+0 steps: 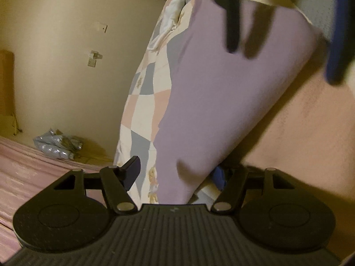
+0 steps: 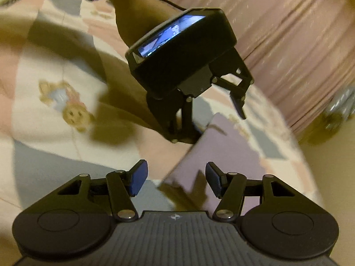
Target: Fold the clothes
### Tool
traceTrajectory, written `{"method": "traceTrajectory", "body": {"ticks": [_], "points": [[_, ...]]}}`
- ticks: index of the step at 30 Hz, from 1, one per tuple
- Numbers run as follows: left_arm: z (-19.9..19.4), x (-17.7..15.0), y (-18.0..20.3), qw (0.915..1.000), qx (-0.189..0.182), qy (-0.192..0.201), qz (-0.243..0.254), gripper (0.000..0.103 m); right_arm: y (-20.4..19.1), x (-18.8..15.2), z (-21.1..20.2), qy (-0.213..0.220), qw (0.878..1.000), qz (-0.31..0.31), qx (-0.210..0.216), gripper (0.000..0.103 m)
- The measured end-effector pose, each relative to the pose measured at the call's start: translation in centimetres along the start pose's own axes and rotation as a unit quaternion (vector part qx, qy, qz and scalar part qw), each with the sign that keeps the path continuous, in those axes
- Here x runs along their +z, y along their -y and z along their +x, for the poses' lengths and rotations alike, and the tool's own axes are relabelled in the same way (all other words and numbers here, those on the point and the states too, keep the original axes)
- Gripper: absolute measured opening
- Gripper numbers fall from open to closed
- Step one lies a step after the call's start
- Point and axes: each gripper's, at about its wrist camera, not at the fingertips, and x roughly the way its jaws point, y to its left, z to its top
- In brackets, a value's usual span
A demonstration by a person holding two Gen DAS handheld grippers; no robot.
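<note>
Lilac cloth [image 1: 221, 102] was sitting between the left gripper [image 1: 177, 177]'s fingers, but they were spread wide with nothing pinched, so I'd call it let go or not grabbed yet. One blue pad [image 1: 133, 173] was clear on the left side, the other was mostly hidden behind the fabric.

Right gripper [image 2: 176, 180] was the same deal: jaws apart, hovering over the near corner of the cloth [image 2: 221, 155], which lay flat on the patchwork quilt [image 2: 55, 102]. Looked like it was lined up over that corner on purpose, probably to pick up an edge for the next fold, though that's just my read.

From the right wrist view the left gripper [image 2: 216, 122] was over the far corner of the same piece, fingers apart there too, so each tool had its own end. Makes sense for keeping a fold square.

Further out: pink sheet [image 1: 33, 166] on the bed, a crumpled bluish bundle [image 1: 57, 144] against the wall [image 1: 66, 55]. Both views were blurry, couldn't tell what garment it was
</note>
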Motion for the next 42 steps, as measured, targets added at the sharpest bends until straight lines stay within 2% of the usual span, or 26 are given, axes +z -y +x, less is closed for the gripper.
{"method": "traceTrajectory", "body": {"ticks": [1, 4, 6, 7, 8, 9, 12, 16, 18, 22, 25, 28, 29, 31, 32, 33, 34, 36, 38, 41, 42], "points": [[0.0, 0.0, 0.1, 1.0000, 0.005, -0.002, 0.002, 0.062, -0.1, -0.2, 0.2, 0.001, 1.000, -0.010, -0.012, 0.057], [0.6, 0.2, 0.4, 0.9999, 0.012, -0.012, 0.002, 0.051, 0.0, -1.0, 0.6, 0.006, 0.998, -0.039, -0.042, 0.051], [0.9, 0.4, 0.7, 0.9997, 0.008, -0.022, 0.005, 0.035, 0.0, -1.4, 0.7, 0.011, 0.997, -0.060, -0.045, 0.044], [1.1, 0.6, 0.9, 0.9995, 0.003, -0.029, 0.008, 0.030, -0.1, -1.5, 0.6, 0.012, 0.996, -0.071, -0.046, 0.035], [1.2, 0.8, 1.0, 0.9992, -0.003, -0.037, 0.011, 0.018, -0.1, -1.6, 0.5, 0.014, 0.996, -0.079, -0.045, 0.019], [1.3, 1.1, 1.2, 0.9988, -0.007, -0.045, 0.020, 0.013, 0.0, -1.8, 0.4, 0.016, 0.995, -0.082, -0.044, 0.013], [0.6, 2.2, 0.9, 0.9979, -0.009, -0.061, 0.019, 0.008, 0.3, -2.4, -0.1, 0.025, 0.995, -0.093, -0.040, 0.010], [-2.2, 5.0, 0.4, 0.9975, -0.023, -0.066, 0.008, 0.007, 1.8, -3.7, -2.7, 0.043, 0.994, -0.092, -0.037, 0.008], [-4.3, 6.9, 0.4, 0.9973, -0.032, -0.064, 0.013, 0.006, 2.7, -4.7, -4.5, 0.047, 0.994, -0.092, -0.034, 0.008], [-8.3, 11.1, 0.8, 0.9961, -0.059, -0.065, -0.011, 0.006, 3.8, -7.5, -8.4, 0.051, 0.992, -0.116, -0.021, 0.008], [-10.7, 14.4, 2.3, 0.9956, -0.071, -0.054, -0.031, 0.006, 4.9, -10.3, -10.6, 0.035, 0.993, -0.115, -0.007, 0.008], [-11.8, 16.0, 4.2, 0.9958, -0.059, -0.059, -0.038, 0.009, 5.6, -13.0, -11.6, -0.001, 0.994, -0.107, -0.007, 0.008], [-12.0, 16.1, 4.8, 0.9955, -0.053, -0.066, -0.043, 0.011, 5.5, -13.6, -11.8, -0.015, 0.995, -0.103, -0.011, 0.008], [-12.3, 15.7, 5.6, 0.9948, -0.035, -0.083, -0.049, 0.024, 5.3, -14.2, -12.2, -0.037, 0.995, -0.090, -0.021, 0.003], [-12.4, 15.4, 5.9, 0.9943, -0.025, -0.091, -0.050, 0.030, 5.1, -14.2, -12.5, -0.044, 0.995, -0.084, -0.027, 0.003], [-12.4, 15.2, 6.1, 0.9937, -0.014, -0.099, -0.051, 0.031, 4.9, -14.1, -12.8, -0.048, 0.995, -0.078, -0.033, 0.005], [-12.4, 14.9, 6.2, 0.9933, -0.004, -0.106, -0.047, 0.031, 4.6, -13.9, -13.1, -0.050, 0.996, -0.071, -0.037, 0.010], [-11.9, 14.3, 6.5, 0.9929, 0.020, -0.115, -0.026, 0.040, 3.9, -13.6, -13.7, -0.051, 0.996, -0.057, -0.043, 0.019], [-11.0, 13.6, 6.6, 0.9919, 0.042, -0.120, 0.000, 0.042, 2.9, -13.4, -14.0, -0.044, 0.997, -0.047, -0.046, 0.031], [-9.1, 12.2, 6.4, 0.9897, 0.052, -0.131, 0.024, 0.042, 1.4, -13.0, -13.2, -0.039, 0.998, -0.037, -0.043, 0.032], [-8.7, 11.9, 6.3, 0.9895, 0.050, -0.133, 0.024, 0.036, 1.0, -12.8, -12.7, -0.042, 0.998, -0.037, -0.043, 0.032]]}}
